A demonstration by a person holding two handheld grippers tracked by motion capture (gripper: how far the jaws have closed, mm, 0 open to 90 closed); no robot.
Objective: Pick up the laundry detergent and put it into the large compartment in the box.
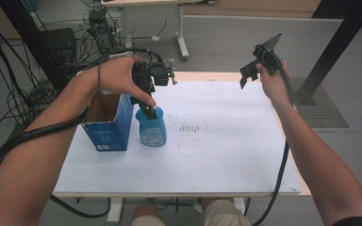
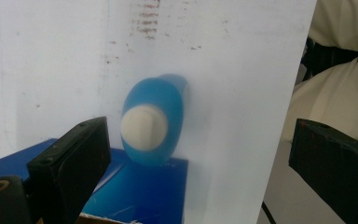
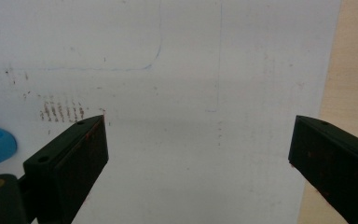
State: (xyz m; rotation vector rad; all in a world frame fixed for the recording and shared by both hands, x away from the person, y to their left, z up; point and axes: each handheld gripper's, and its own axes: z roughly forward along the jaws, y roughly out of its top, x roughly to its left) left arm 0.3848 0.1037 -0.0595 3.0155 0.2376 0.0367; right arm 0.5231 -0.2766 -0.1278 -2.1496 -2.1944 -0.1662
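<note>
White tabletop (image 1: pixel 226 155), scuffed. Blue bottle (image 1: pixel 151 128) upright beside blue box (image 1: pixel 107 127), my left gripper (image 1: pixel 151 112) spread wide right above white cap (image 2: pixel 143 127). Smooth plastic, likely slippery; grab neck. Right gripper (image 1: pixel 248 75) spread, idle.

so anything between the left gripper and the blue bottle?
Nothing visible. The left gripper is open right above the blue bottle, its white cap between the jaws. The blue box stands beside the bottle, not in the way.
</note>
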